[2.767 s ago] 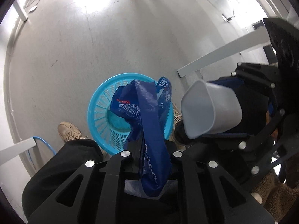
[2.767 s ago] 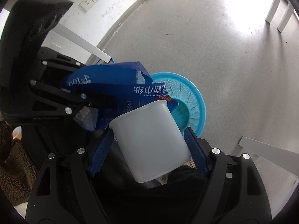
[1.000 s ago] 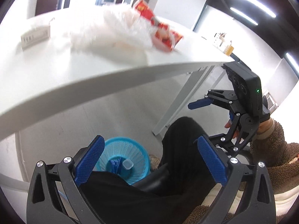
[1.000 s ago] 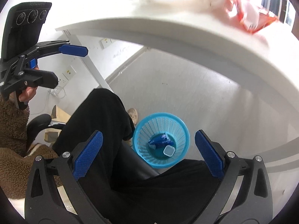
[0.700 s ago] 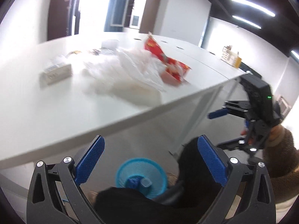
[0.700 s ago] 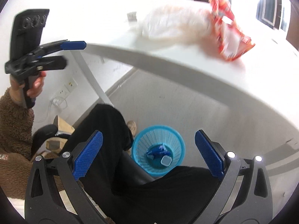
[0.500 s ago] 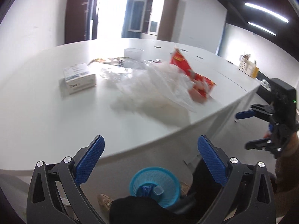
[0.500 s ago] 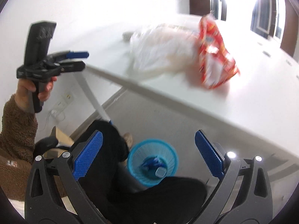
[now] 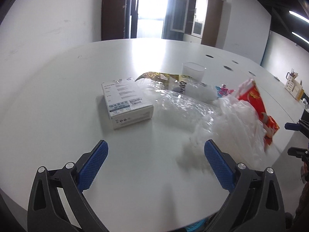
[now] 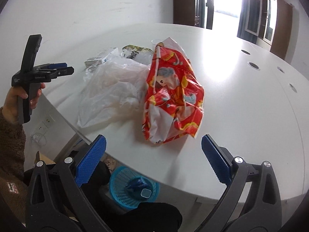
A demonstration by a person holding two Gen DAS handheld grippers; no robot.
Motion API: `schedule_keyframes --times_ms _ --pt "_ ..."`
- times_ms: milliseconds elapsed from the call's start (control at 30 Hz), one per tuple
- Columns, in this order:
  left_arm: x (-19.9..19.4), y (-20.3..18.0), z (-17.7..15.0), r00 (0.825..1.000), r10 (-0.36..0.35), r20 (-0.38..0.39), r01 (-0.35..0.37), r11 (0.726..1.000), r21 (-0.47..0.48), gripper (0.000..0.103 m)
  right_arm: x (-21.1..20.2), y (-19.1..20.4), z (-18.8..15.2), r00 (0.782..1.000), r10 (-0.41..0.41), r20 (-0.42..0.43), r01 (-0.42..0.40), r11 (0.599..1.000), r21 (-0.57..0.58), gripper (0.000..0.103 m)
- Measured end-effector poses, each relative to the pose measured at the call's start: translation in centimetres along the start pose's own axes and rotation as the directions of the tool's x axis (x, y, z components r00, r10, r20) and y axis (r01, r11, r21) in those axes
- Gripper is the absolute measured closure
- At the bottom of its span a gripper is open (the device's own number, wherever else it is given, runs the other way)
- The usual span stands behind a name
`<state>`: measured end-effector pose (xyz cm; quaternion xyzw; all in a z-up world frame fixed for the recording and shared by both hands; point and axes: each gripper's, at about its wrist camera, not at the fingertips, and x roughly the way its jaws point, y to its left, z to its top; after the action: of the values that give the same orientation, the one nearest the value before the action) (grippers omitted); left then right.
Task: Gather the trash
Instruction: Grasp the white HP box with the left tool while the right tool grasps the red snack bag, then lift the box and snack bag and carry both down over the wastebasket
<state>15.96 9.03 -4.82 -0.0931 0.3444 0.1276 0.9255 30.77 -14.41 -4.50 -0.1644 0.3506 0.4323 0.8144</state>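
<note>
Table (image 9: 58, 89): white top carries the trash that is left, bunched near the edge within reach.
Basket (image 10: 123, 195): blue, on the floor under the table edge, so items drop straight down; a blue wrapper and a cup already lie inside.
Clear plastic bag (image 10: 108, 92): slumped, touching the red bag.
Red bag (image 10: 173, 96): crumpled, straight ahead of the right gripper (image 10: 153, 161), jaws wide and empty, probably its next pick.
White box (image 9: 126, 101): flat, ahead of the left gripper (image 9: 154, 166), jaws spread, holding nothing.

white walls (image 9: 58, 19) | bright doorway (image 9: 152, 7) | wooden cabinet (image 9: 199, 19) | white table (image 9: 58, 89)
</note>
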Motion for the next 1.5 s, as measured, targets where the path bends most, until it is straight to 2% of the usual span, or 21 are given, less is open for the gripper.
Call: schedule_keyframes --times_ms 133,267,400,533,567,600,633,667,733,800,867,1133,1300,1500 --pt "2.0 1.1 2.9 0.999 0.038 -0.024 -0.039 0.999 -0.027 0.006 1.9 -1.5 1.4 1.0 -0.01 -0.007 0.01 1.0 0.015 0.009" --pt "5.3 2.5 5.1 0.992 0.072 -0.102 -0.081 0.993 -0.088 0.006 3.9 -2.4 2.3 0.999 -0.041 -0.03 0.041 0.999 0.022 0.009" --pt "8.2 3.9 6.2 0.979 0.092 -0.181 -0.12 0.981 -0.151 0.006 5.6 -3.2 2.9 0.999 -0.026 -0.047 0.027 0.999 0.028 0.009" --pt "10.4 4.8 6.5 0.961 0.131 -0.245 -0.172 0.973 -0.156 0.006 7.3 -4.2 3.1 0.997 -0.015 -0.071 0.02 0.998 0.063 0.009" --pt "10.8 5.1 6.4 0.957 0.12 -0.264 -0.168 0.972 -0.167 0.006 7.4 -4.5 3.0 0.998 -0.006 -0.069 0.011 0.997 0.073 0.012" --pt "11.0 5.2 6.2 0.957 0.106 -0.268 -0.156 0.973 -0.172 0.013 7.3 -4.6 3.0 0.998 0.016 -0.058 -0.011 0.997 0.082 0.038" --pt "11.1 5.1 6.0 0.958 0.105 -0.268 -0.151 0.976 -0.159 0.02 7.2 -4.7 3.0 0.998 0.029 -0.051 -0.024 0.995 0.094 0.063" --pt "10.8 4.9 5.9 0.961 0.115 -0.253 -0.155 0.977 -0.147 0.021 6.9 -4.8 2.9 0.999 0.028 -0.041 -0.024 0.994 0.104 0.065" --pt "10.2 4.9 5.4 0.968 0.084 -0.237 -0.125 0.978 -0.165 0.021 6.3 -4.8 2.7 1.0 0.008 -0.025 -0.005 0.995 0.096 0.072" --pt "9.4 5.4 4.9 0.974 0.067 -0.218 -0.113 0.972 -0.206 0.021 5.5 -4.9 2.4 1.0 0.019 -0.006 -0.018 0.993 0.115 0.074" --pt "8.2 5.4 4.4 0.978 0.077 -0.191 -0.117 0.971 -0.21 0.022 4.6 -5.0 2.1 1.0 0.009 0.011 -0.01 0.992 0.122 0.075" --pt "1.1 4.7 2.6 0.997 0.039 -0.071 -0.053 0.977 -0.207 0.022 1.8 -4.0 1.0 0.999 -0.015 0.043 0.009 0.992 0.127 0.075" --pt "-1.4 3.8 1.6 0.999 0.007 -0.035 -0.014 0.981 -0.194 0.022 -0.1 -2.6 0.3 0.998 -0.025 0.061 0.017 0.993 0.12 0.075" --pt "-1.4 2.3 -0.4 0.999 -0.006 -0.042 -0.002 0.983 -0.183 0.022 -1.8 -1.1 -0.6 0.997 -0.026 0.073 0.017 0.993 0.116 0.075"
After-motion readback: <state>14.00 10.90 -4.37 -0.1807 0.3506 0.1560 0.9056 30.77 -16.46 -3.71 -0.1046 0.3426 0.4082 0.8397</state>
